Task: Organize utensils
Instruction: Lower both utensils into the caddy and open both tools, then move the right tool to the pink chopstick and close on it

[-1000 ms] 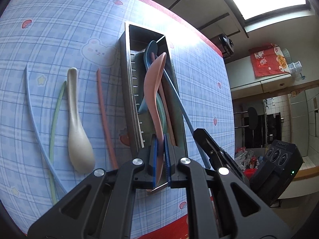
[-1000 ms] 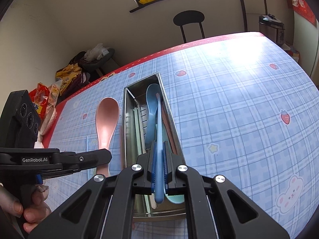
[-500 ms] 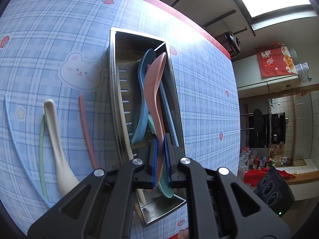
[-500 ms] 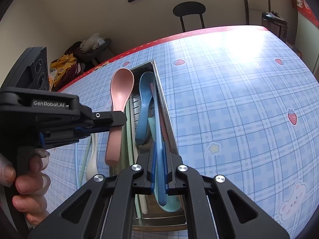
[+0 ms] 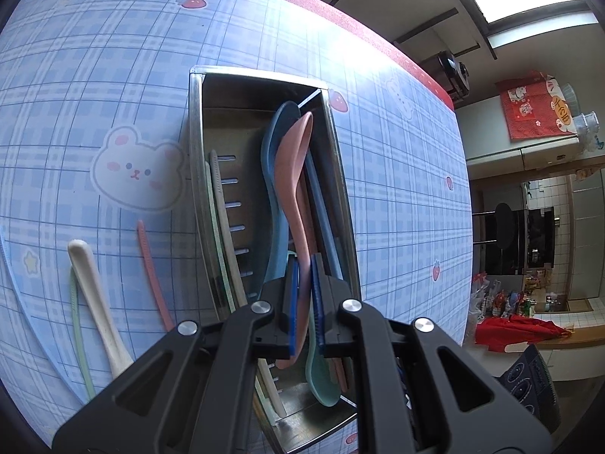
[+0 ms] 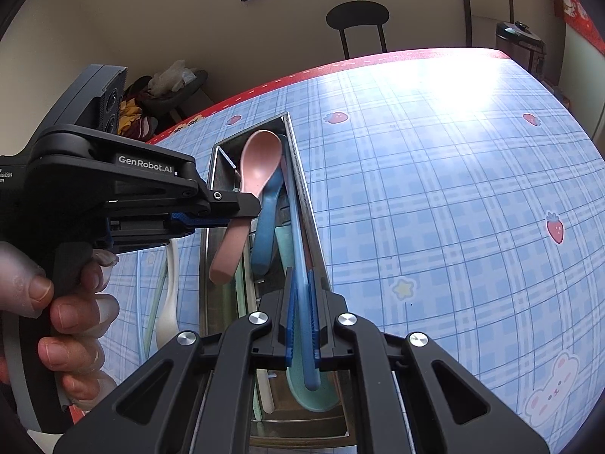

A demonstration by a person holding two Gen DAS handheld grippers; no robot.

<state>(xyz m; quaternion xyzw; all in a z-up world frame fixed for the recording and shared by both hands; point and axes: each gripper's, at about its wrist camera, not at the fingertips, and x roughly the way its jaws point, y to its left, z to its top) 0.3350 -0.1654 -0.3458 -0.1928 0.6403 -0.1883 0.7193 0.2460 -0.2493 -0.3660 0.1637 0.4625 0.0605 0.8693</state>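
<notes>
A long steel tray (image 5: 196, 151) lies on the blue checked tablecloth. In it are a blue spoon (image 5: 274, 159), a teal spoon (image 5: 321, 378) and pale chopsticks. My left gripper (image 5: 304, 265) is shut on the handle of a pink spoon (image 5: 293, 174), held tilted over the tray's inside, bowl toward the far end. In the right wrist view the pink spoon (image 6: 261, 162) hangs above the blue spoon (image 6: 266, 227). My right gripper (image 6: 301, 283) is shut on a blue chopstick (image 6: 298, 234) that runs along the tray's right wall (image 6: 302, 196).
On the cloth left of the tray lie a cream spoon (image 5: 94, 295), a pink chopstick (image 5: 151, 272) and a green chopstick (image 5: 77, 340). A person's hand (image 6: 68, 321) holds the left gripper's handle. A black chair (image 6: 357, 19) stands past the table's red far edge.
My left gripper has carried the pink spoon sideways from beside the tray to over its inside. The right gripper, holding the blue chopstick, has hardly moved.
</notes>
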